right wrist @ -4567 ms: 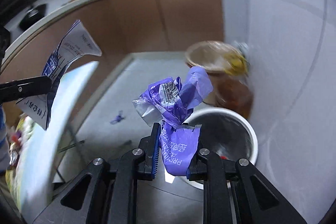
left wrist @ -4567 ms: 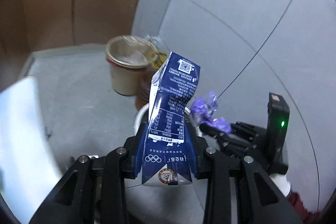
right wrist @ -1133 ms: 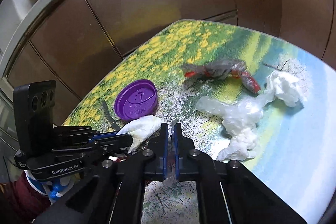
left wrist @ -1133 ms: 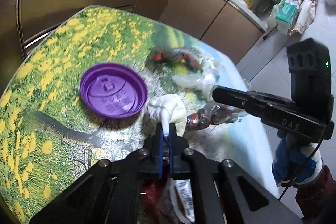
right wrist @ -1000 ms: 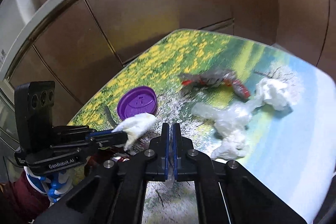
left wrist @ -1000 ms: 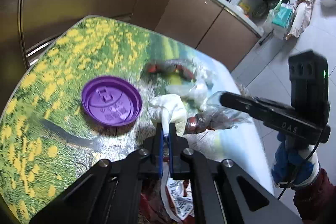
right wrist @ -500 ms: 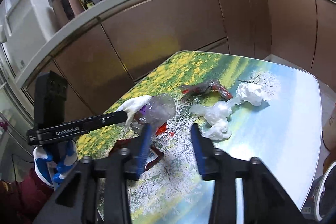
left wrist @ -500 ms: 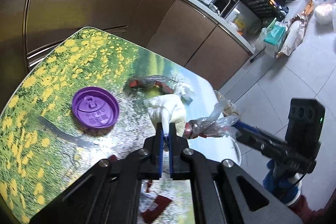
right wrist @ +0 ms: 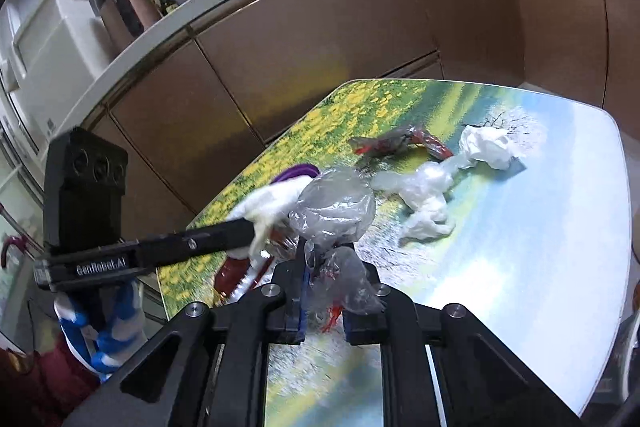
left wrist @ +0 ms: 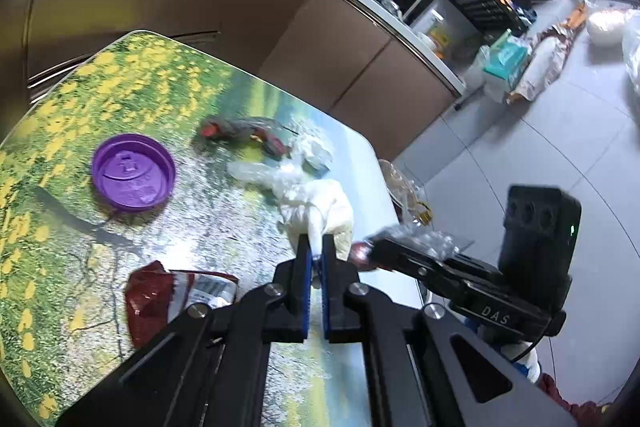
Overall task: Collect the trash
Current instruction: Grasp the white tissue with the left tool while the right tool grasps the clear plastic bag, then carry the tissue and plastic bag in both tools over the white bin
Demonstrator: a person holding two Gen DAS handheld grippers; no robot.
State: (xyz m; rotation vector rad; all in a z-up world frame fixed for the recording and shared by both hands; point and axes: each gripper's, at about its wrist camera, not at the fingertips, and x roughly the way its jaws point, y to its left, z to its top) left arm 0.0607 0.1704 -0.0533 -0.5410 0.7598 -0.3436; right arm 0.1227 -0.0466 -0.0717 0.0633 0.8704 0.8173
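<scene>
Both grippers have risen off the flower-print table (left wrist: 132, 87) since a second ago, each carrying its piece of trash up with it, and the purple lid (left wrist: 133, 172) that lay close under the left gripper (left wrist: 315, 255) now sits farther off on the tabletop. That left gripper has its two fingers pinched tight on a crumpled white tissue (left wrist: 320, 209), which bunches above the fingertips and hangs clear of the table. From the right wrist view the same tissue (right wrist: 272, 207) shows at the tip of the left gripper's long black finger.

Over on the other side, the right gripper (right wrist: 326, 267) is clamped on a crinkled clear plastic wrapper (right wrist: 334, 213) with red bits at its lower end; the wrapper balloons above the fingertips and trails down between them. In the left wrist view this gripper (left wrist: 384, 247) reaches in beside the tissue, nearly touching it.

Relative to the purple lid, a dark red packet (left wrist: 150, 301) lies on the table nearer the left wrist camera. Beyond the lid, a red-and-grey wrapper (right wrist: 400, 143) rests farther across the table, with a twisted clear plastic bag (right wrist: 424, 203) just beside it and a white paper wad (right wrist: 490, 147) touching the bag's far end, near the table's pale corner.
</scene>
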